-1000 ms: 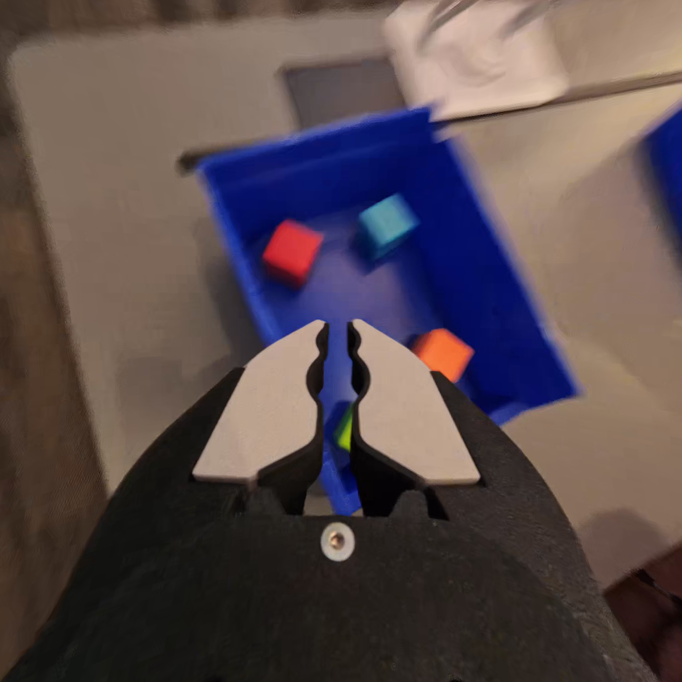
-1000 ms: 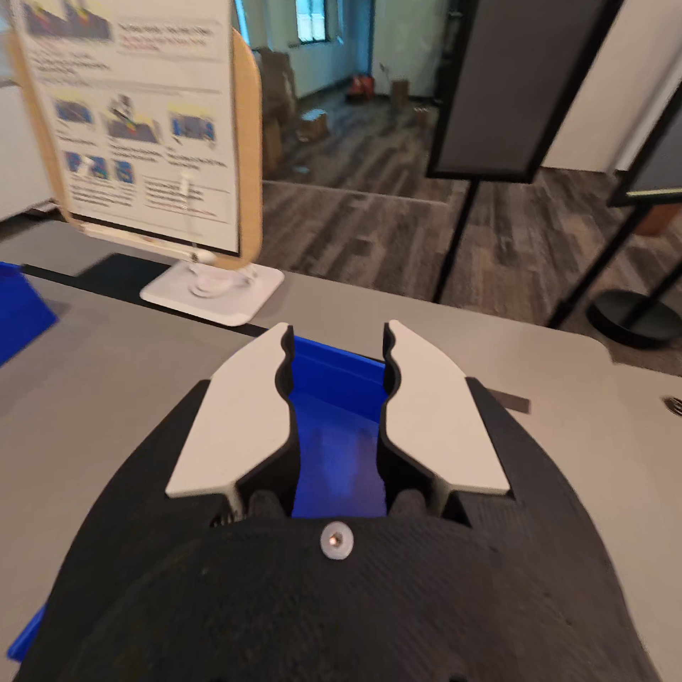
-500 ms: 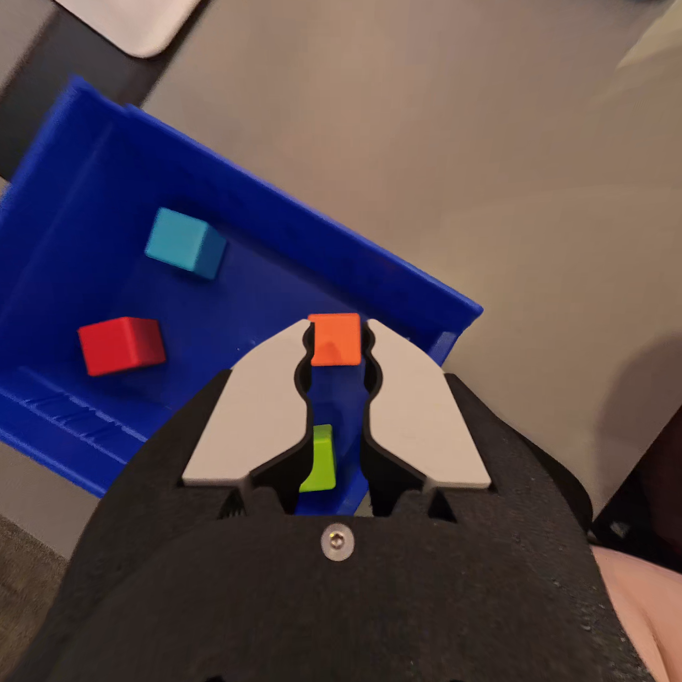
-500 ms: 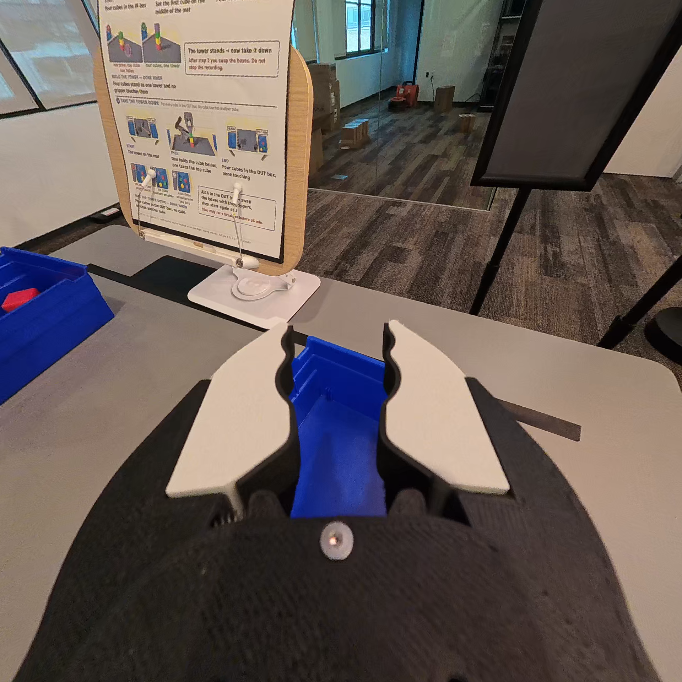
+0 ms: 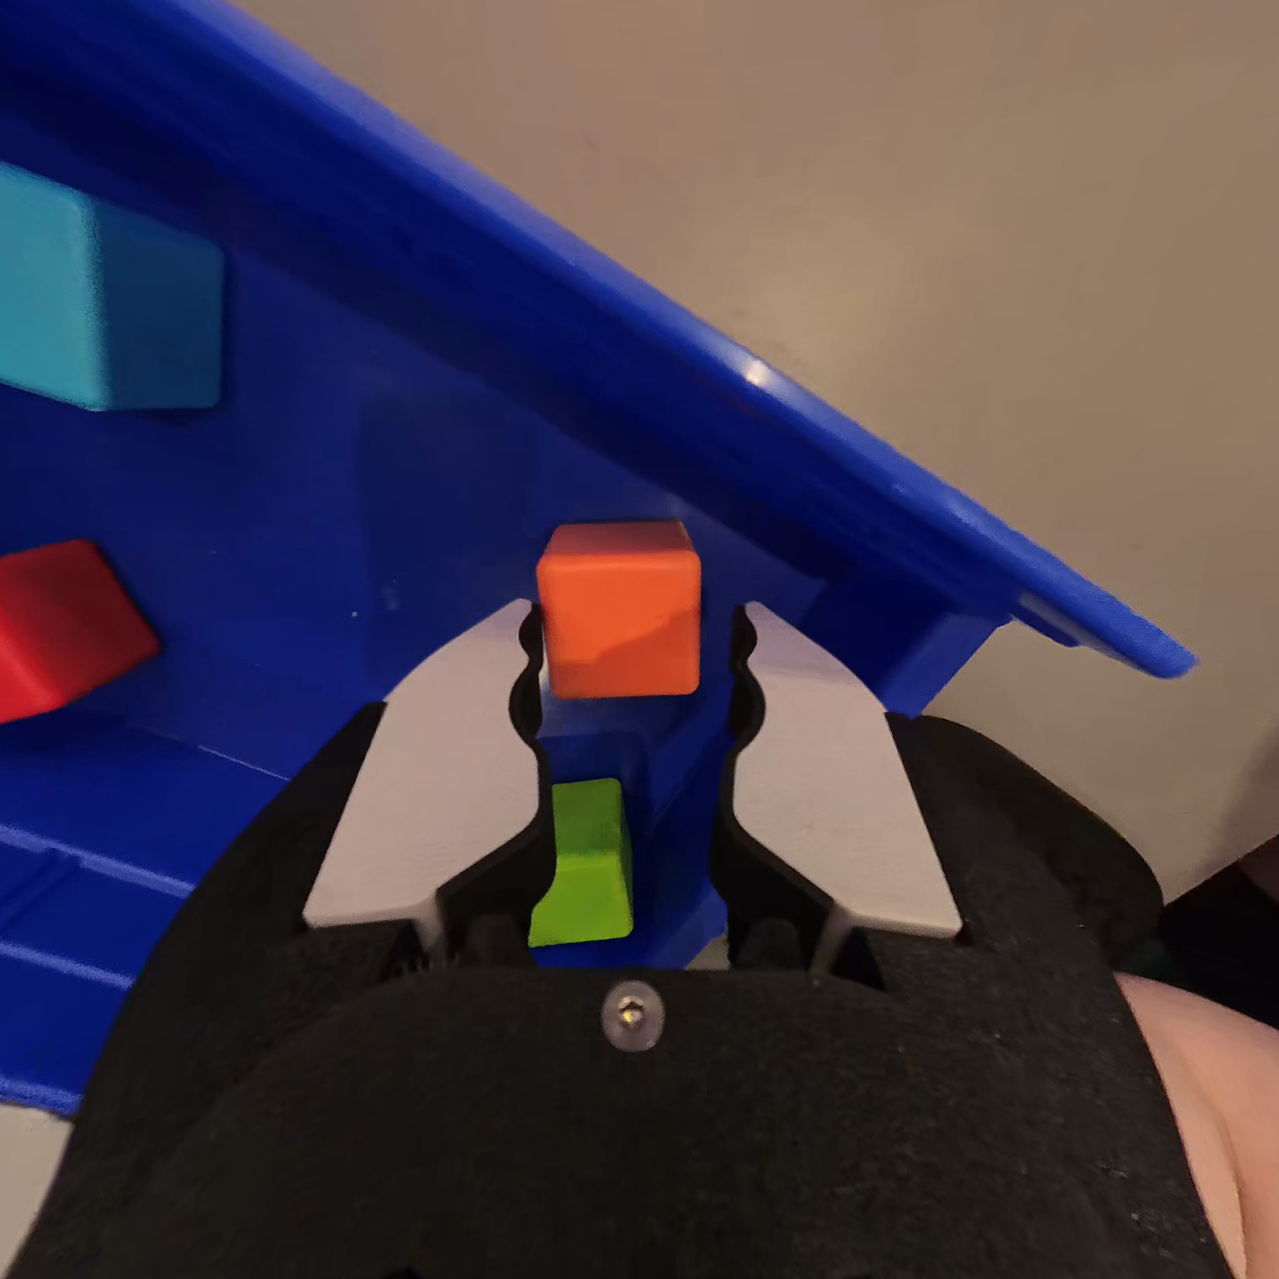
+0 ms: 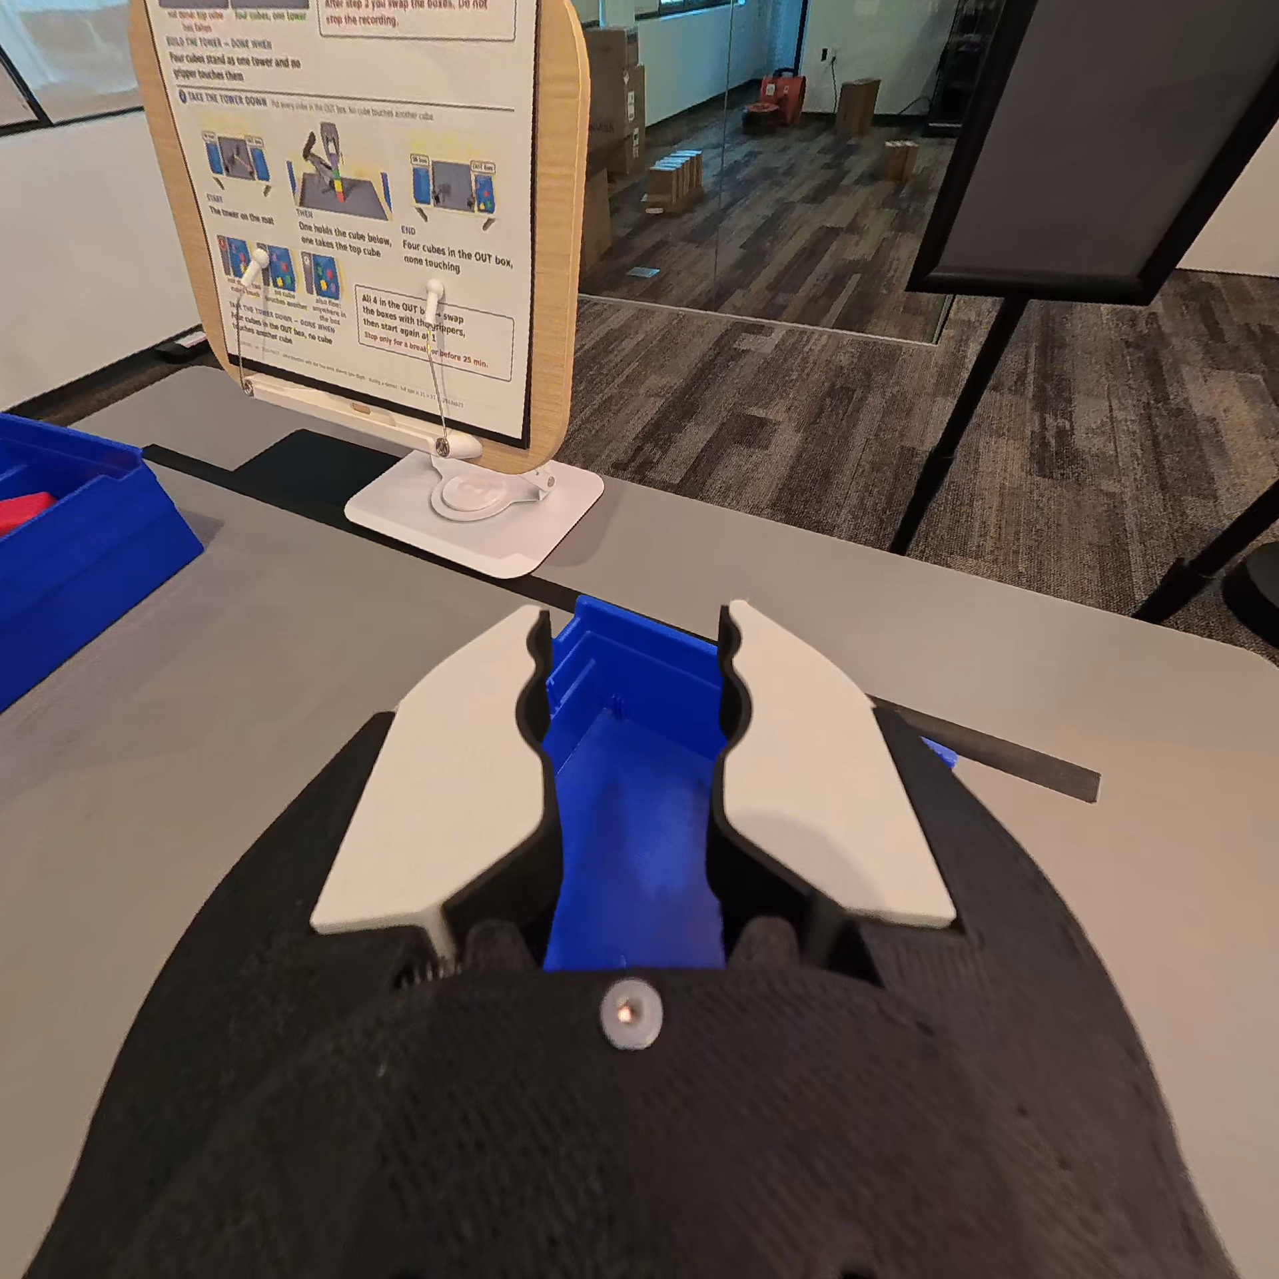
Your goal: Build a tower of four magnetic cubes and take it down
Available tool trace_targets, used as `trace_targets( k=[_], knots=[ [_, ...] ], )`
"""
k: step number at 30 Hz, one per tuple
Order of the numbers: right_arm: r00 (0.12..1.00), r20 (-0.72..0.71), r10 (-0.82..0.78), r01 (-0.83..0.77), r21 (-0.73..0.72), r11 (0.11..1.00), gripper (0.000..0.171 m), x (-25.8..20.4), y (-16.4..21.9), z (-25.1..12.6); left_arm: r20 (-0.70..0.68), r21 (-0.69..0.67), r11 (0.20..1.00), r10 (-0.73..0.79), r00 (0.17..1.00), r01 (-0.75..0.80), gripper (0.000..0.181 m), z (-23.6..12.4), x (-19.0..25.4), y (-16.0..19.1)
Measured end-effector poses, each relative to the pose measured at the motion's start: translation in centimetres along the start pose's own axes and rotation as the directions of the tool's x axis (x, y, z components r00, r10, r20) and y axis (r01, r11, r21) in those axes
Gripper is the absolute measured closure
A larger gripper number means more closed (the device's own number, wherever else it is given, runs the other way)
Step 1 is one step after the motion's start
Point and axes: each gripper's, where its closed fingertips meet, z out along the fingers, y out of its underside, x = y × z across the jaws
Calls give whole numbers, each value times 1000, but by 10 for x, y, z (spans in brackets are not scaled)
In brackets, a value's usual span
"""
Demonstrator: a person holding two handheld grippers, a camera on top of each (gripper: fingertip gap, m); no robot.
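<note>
The left gripper [image 5: 633, 623], its pale scalloped fingers spread wide, straddles a matte orange cube [image 5: 618, 609] on the floor of a glossy blue plastic bin [image 5: 623, 360], gripping nothing. A green cube [image 5: 585, 862] lies nearer; teal [image 5: 104, 304] and red [image 5: 62, 630] cubes sit left. The right gripper [image 6: 631, 623], also parted, hangs empty over a second blue bin [image 6: 633, 817].

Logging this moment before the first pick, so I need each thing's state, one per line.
left tongs: open, straddling the orange cube
right tongs: open, empty
orange cube: in the blue bin, not gripped
green cube: in bin
red cube: in bin
teal cube: in bin
</note>
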Motion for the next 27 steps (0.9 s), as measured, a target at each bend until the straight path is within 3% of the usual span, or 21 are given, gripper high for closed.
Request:
trace_targets(
  k=[3,8,11,14,17,19,22,24,27],
  knots=[
    [1000,8,1,-1,-8,1000,124,-1,2,2,-4,-74,997,-5,1000,5,134,12,-2,9],
    [1000,13,-5,5,-26,1000,124,-3,4,4,11,-84,996,18,1000,-17,133,14,-6,9],
    [1000,30,5,-4,-30,1000,124,-5,4,5,84,-102,993,61,995,-52,133,9,-14,12],
    [1000,29,8,-7,-34,999,124,-4,6,6,139,-7,999,35,990,-34,133,-16,-21,7],
    [999,40,19,-17,-43,999,124,-4,8,7,212,178,983,6,977,-44,133,-67,-20,-3],
    [999,39,16,-14,-46,999,124,-4,8,8,269,300,946,39,962,-122,134,-103,-8,-23],
    [998,57,15,-12,-49,999,124,-8,7,11,266,389,866,223,938,-316,134,-130,38,-77],
    [998,67,5,-1,-61,998,124,-11,9,12,235,372,825,360,903,-425,133,-125,69,-116],
    [997,73,-10,14,-61,998,124,-14,7,12,172,280,797,506,845,-535,134,-90,96,-165]
  ],
)
